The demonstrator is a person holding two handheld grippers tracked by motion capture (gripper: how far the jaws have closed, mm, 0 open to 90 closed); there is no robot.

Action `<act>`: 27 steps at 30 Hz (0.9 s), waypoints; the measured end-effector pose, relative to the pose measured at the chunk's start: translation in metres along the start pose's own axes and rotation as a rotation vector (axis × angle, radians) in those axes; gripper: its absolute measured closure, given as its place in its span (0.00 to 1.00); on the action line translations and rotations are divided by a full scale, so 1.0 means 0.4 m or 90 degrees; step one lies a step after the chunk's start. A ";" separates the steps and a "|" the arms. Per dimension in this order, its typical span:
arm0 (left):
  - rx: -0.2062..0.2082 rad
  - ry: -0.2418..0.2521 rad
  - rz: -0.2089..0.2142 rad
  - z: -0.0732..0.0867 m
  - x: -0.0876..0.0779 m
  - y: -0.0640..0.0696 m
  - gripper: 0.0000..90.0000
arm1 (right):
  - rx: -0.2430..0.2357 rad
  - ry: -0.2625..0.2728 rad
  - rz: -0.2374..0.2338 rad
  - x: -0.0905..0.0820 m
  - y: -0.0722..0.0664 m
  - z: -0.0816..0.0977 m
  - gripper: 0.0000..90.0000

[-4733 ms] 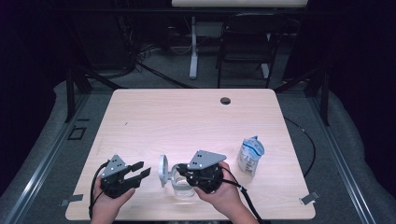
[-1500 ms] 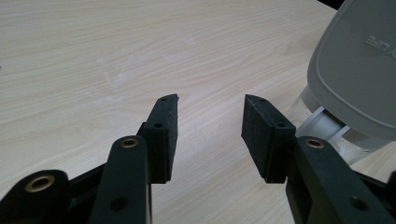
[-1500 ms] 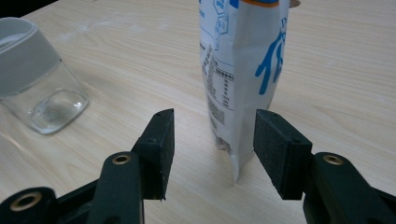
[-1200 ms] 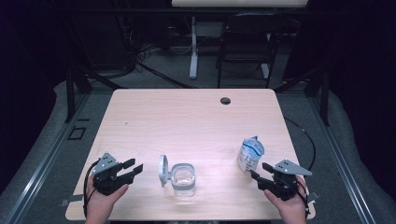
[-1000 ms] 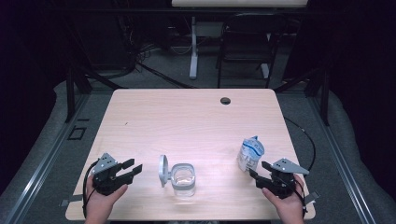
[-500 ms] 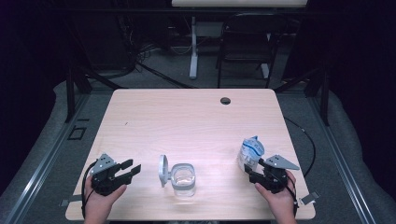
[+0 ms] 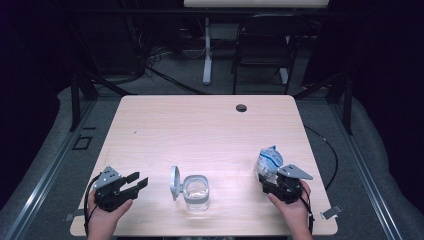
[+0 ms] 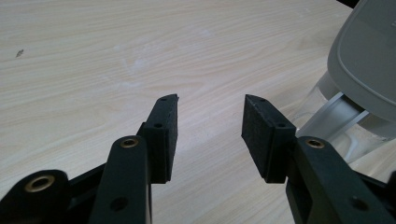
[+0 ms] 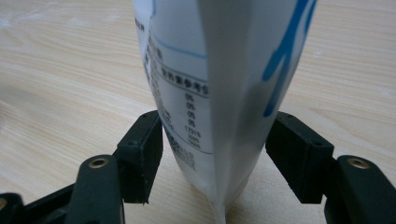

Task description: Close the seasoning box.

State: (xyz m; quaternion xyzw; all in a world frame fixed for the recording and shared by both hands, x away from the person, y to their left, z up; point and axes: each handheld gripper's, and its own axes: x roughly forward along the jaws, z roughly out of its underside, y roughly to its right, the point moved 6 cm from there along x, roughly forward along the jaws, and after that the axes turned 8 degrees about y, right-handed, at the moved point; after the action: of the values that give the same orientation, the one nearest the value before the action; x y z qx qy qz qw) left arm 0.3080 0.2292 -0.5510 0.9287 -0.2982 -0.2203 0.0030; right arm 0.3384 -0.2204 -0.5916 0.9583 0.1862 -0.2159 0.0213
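Wooden table (image 7: 210,125): clear lidded container (image 7: 196,191) centre-front, white-blue bag (image 7: 268,162) at right gripper (image 7: 276,184), left gripper (image 7: 135,181) apart.

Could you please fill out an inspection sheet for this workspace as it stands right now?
Surface: light wooden table, with a round dark grommet hole near the far edge.
Job's things: white and blue pouch standing upright at the right; clear container at the front centre, its grey lid standing open at its left side.
Clutter: nothing seen.
Grippers: left gripper open, holding nothing, beside the container; right gripper has its jaws on either side of the pouch's base, with gaps visible, not yet clamped.
Cables: black cable on the floor to the right.
Surroundings: dark room, chair behind the table.
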 end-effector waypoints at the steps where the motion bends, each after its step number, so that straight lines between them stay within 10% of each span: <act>1: -0.002 0.000 -0.001 0.000 -0.001 -0.001 0.62 | -0.001 0.000 -0.002 0.004 -0.001 0.002 0.40; 27: -0.005 -0.002 -0.004 0.005 -0.002 -0.006 0.63 | -0.021 -0.011 0.016 0.034 -0.003 0.017 0.46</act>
State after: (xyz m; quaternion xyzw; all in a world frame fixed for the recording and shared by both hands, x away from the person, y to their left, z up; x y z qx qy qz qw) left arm 0.3082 0.2318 -0.5528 0.9292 -0.2947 -0.2231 0.0055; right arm 0.3465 -0.2154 -0.6036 0.9581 0.1773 -0.2213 0.0411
